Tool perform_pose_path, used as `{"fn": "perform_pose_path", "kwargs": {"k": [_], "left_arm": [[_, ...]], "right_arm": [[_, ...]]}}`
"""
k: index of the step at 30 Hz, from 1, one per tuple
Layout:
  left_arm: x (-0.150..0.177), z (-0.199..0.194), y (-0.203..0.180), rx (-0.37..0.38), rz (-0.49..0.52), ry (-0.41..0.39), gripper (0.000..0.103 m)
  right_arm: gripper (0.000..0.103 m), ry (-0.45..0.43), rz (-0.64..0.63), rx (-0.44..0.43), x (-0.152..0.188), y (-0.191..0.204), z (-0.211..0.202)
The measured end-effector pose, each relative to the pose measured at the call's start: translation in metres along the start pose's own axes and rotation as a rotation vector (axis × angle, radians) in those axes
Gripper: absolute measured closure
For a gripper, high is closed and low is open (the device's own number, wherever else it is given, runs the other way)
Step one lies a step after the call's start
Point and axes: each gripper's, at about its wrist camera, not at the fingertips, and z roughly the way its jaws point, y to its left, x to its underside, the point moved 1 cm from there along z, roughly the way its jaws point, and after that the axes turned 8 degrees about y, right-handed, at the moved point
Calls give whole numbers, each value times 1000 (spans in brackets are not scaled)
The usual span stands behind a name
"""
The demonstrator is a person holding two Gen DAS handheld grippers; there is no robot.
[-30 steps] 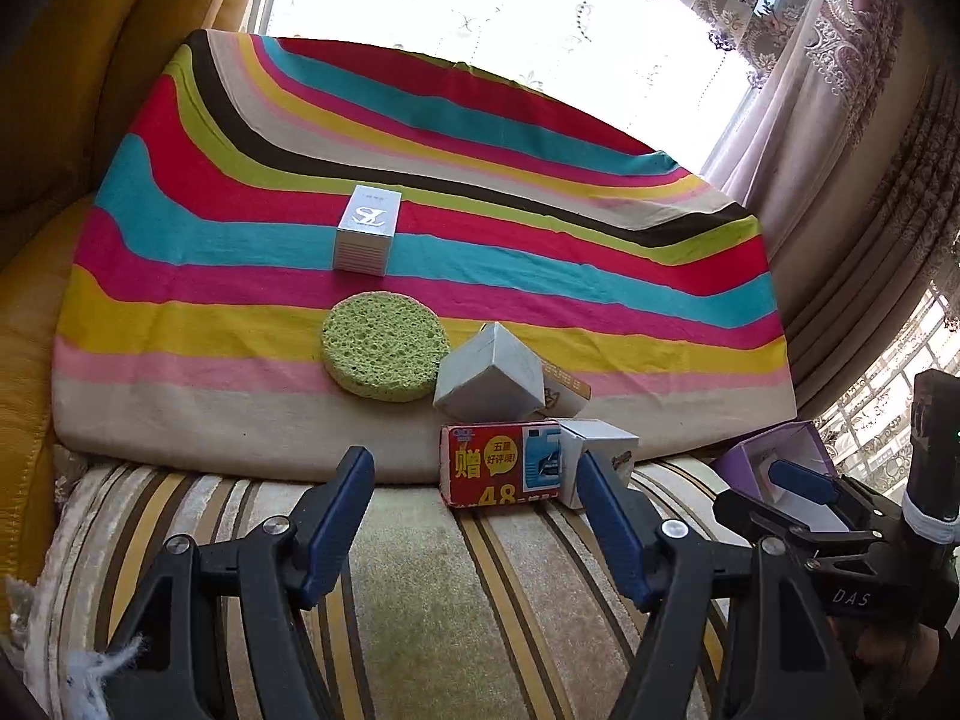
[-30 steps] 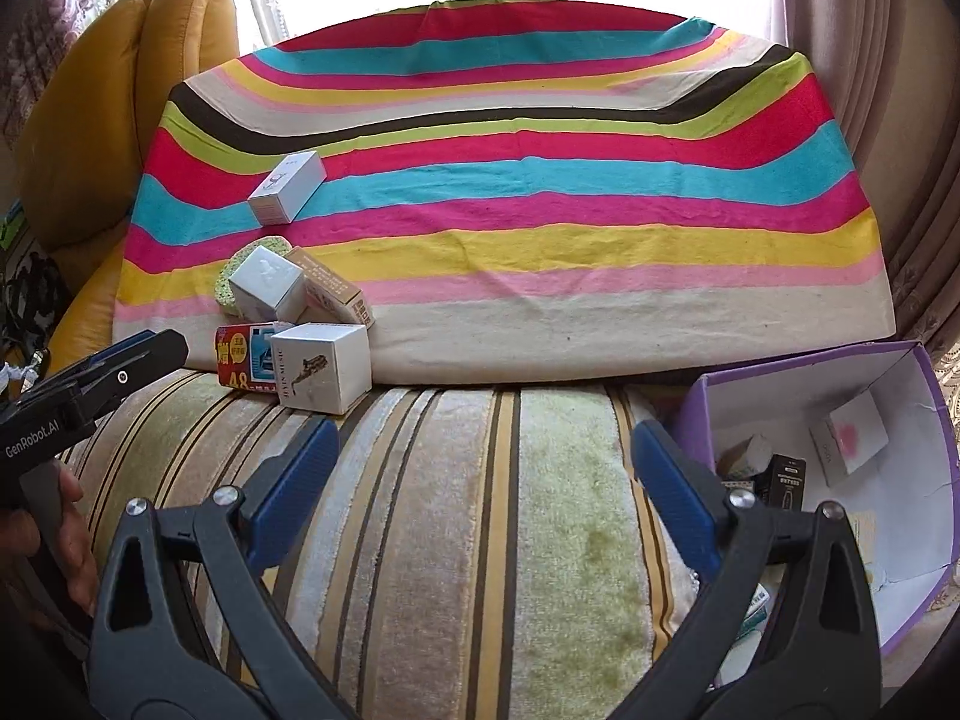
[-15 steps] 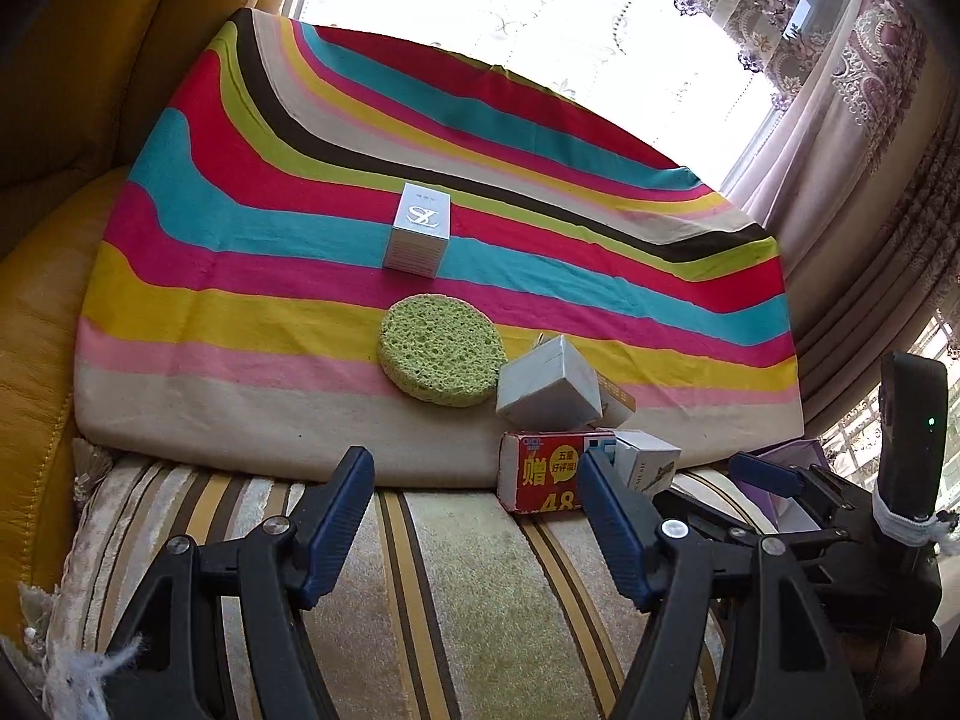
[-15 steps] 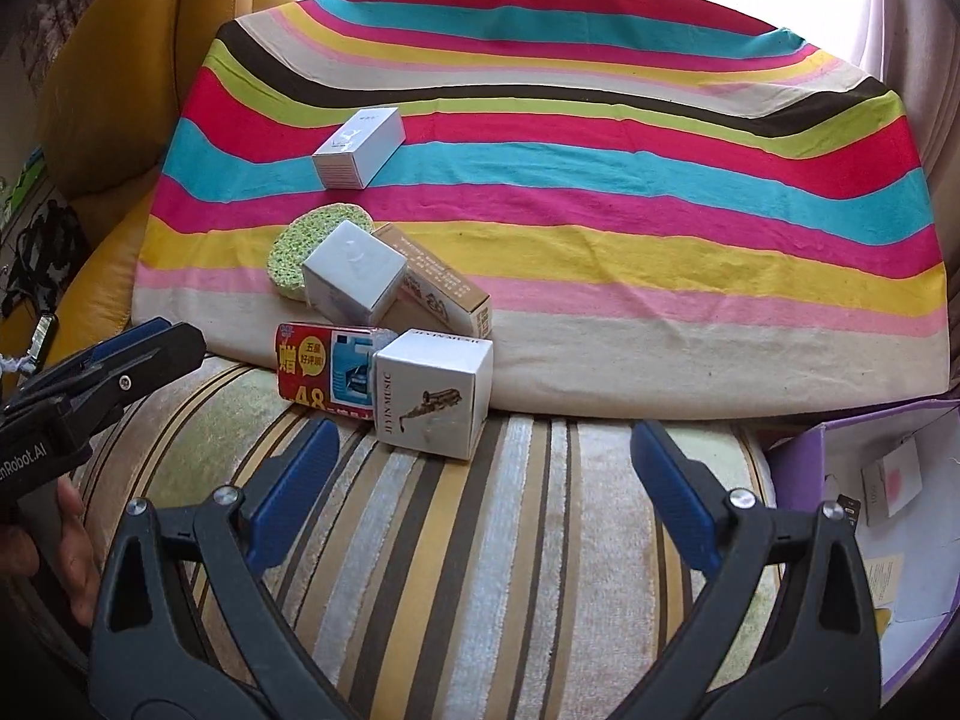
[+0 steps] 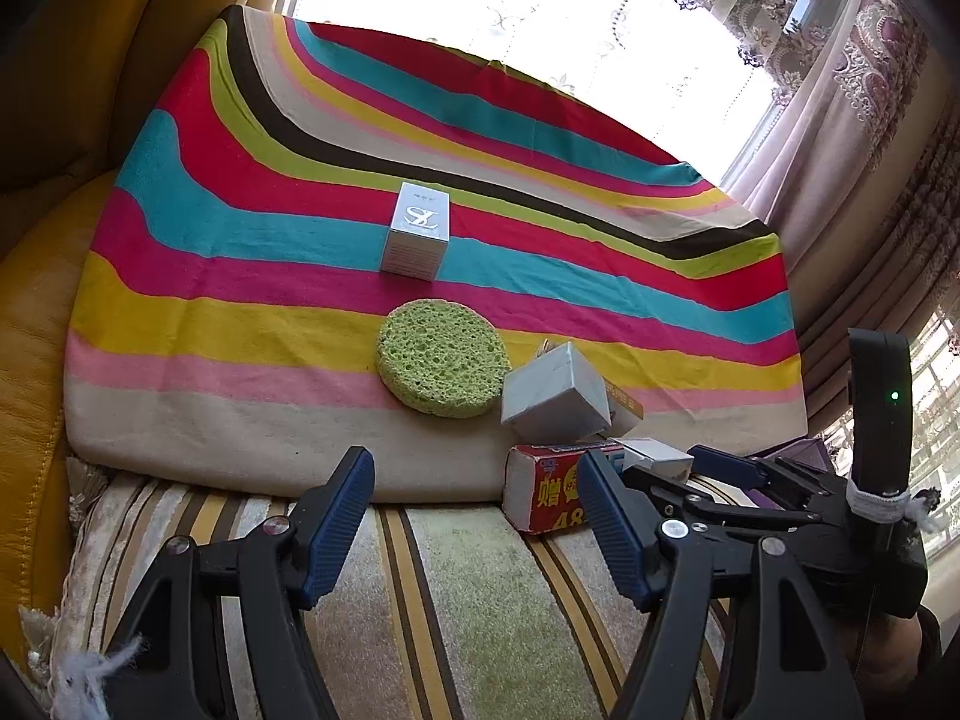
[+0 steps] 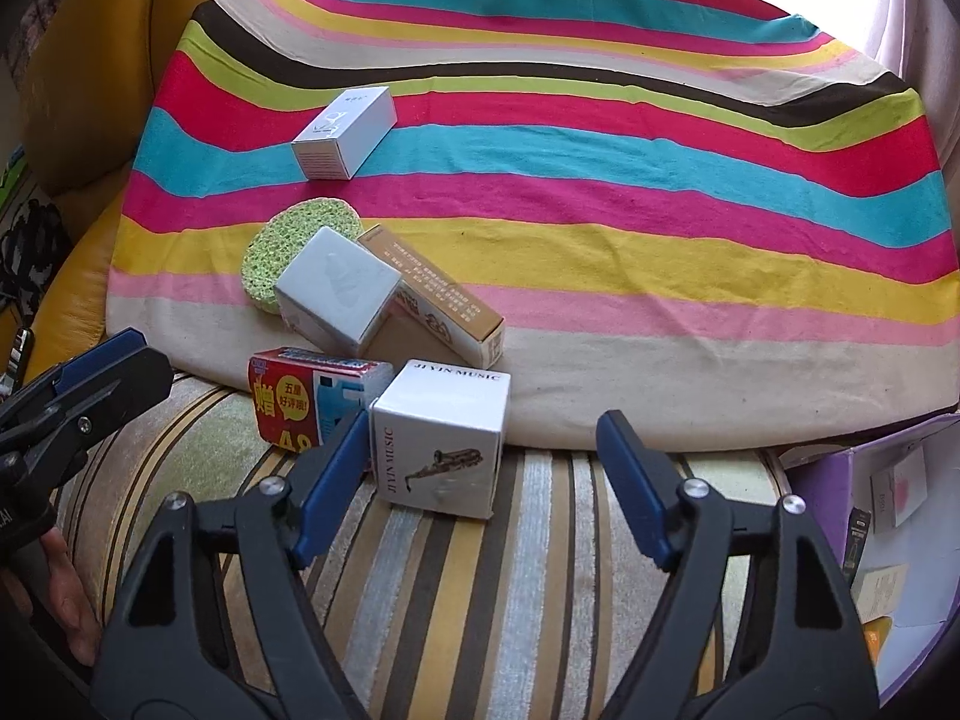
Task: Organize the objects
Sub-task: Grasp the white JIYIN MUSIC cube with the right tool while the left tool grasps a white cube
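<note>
Right wrist view: my right gripper (image 6: pixel 480 468) is closing around the white music box (image 6: pixel 441 438) at lower centre, pads not yet pressing it. My left gripper (image 5: pixel 474 516) is spread, empty. A few items lie in the purple box (image 6: pixel 822 474) at right; five things remain outside.

You get strong daylight from the lace-curtained window (image 5: pixel 540 18) behind the striped fabric cushion (image 5: pixel 300 228); the pane is blown out to white. Foreground stays evenly lit and sharp, shadows soft. Fisheye bends the edges, and the corners go dark.
</note>
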Motion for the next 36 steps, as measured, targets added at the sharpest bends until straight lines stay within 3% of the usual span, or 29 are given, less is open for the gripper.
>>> {"fn": "perform_pose_path", "kwargs": {"k": [5, 12, 24, 28, 36], "left_arm": [[-5, 6, -10, 2, 32, 4, 32], [-11, 21, -37, -8, 95, 21, 32], [-26, 70, -71, -165, 177, 119, 33], [-30, 77, -70, -184, 167, 133, 46], [-30, 66, -70, -209, 140, 73, 54]], "right_arm": [[53, 22, 2, -29, 0, -2, 7], [55, 2, 20, -4, 3, -11, 2], [56, -26, 106, 50, 13, -52, -10], [56, -37, 120, 61, 16, -62, -14], [56, -62, 155, 53, 24, -79, -24]]}}
